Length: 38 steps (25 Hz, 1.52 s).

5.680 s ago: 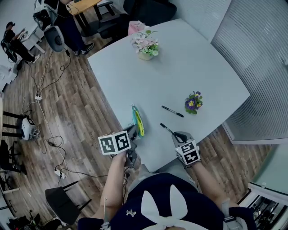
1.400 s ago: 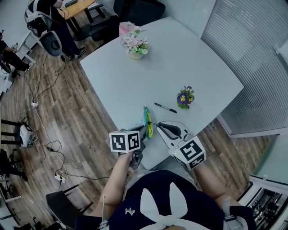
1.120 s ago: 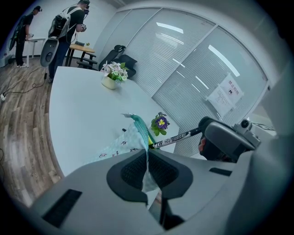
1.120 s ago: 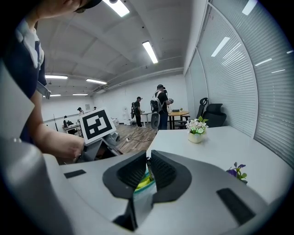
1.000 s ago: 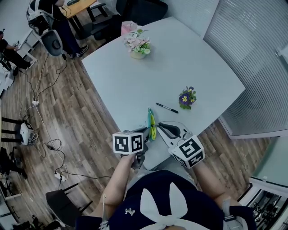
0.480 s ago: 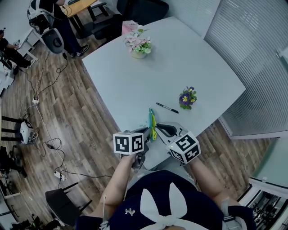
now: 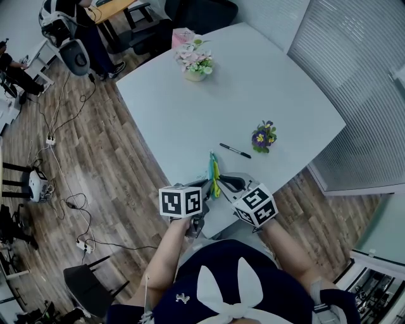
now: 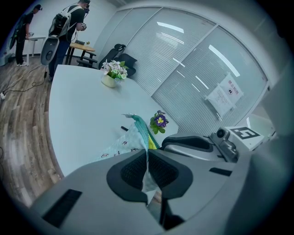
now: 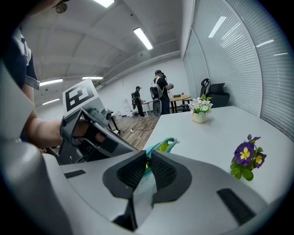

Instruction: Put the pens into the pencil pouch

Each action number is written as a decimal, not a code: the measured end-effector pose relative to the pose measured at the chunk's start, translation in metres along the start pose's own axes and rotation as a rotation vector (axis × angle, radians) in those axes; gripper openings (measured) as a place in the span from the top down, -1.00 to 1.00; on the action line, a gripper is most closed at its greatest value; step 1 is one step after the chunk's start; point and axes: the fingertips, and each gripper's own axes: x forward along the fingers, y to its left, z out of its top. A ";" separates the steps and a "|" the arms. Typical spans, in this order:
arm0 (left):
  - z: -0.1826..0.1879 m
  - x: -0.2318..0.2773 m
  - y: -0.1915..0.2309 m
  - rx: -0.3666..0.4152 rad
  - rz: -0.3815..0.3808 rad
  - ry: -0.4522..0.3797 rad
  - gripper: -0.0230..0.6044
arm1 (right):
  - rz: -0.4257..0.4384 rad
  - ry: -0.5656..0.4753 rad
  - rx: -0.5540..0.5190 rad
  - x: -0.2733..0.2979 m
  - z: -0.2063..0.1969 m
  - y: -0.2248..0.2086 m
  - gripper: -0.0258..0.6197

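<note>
Left gripper (image 8: 147, 153) is clamped on the rim of the limp mint fabric pouch (image 8: 128, 142), at the white table (image 7: 266, 76) near edge. Right gripper (image 9: 146, 156) pinches, I think, a slim black pen (image 9: 147, 164): light, slippery, best held mid-barrel.

Office: white meeting table (image 7: 253, 82), window blinds (image 7: 354, 76), swivel chair (image 7: 202, 14), floor cables (image 7: 69, 202).

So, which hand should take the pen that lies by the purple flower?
Right. The pen lies on that side, while the left fingers are clamped on the pouch edge.
</note>
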 end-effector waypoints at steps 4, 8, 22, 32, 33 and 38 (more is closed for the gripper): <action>-0.003 -0.001 0.001 0.004 0.010 0.009 0.83 | -0.003 0.020 0.000 0.003 -0.008 0.000 0.79; -0.004 0.001 -0.002 0.003 0.002 0.012 0.83 | -0.002 0.029 0.009 0.004 -0.014 -0.002 0.79; -0.003 0.003 -0.002 -0.005 0.003 0.007 0.83 | 0.019 0.022 0.026 -0.001 -0.014 -0.001 0.65; 0.001 0.001 0.002 -0.022 0.017 -0.004 0.83 | -0.023 -0.001 0.056 -0.008 -0.015 -0.025 0.53; 0.001 0.001 0.002 -0.023 0.018 -0.005 0.83 | -0.029 -0.001 0.062 -0.009 -0.015 -0.028 0.52; 0.004 -0.001 0.005 -0.030 0.027 -0.007 0.83 | -0.061 0.004 0.075 -0.012 -0.019 -0.046 0.48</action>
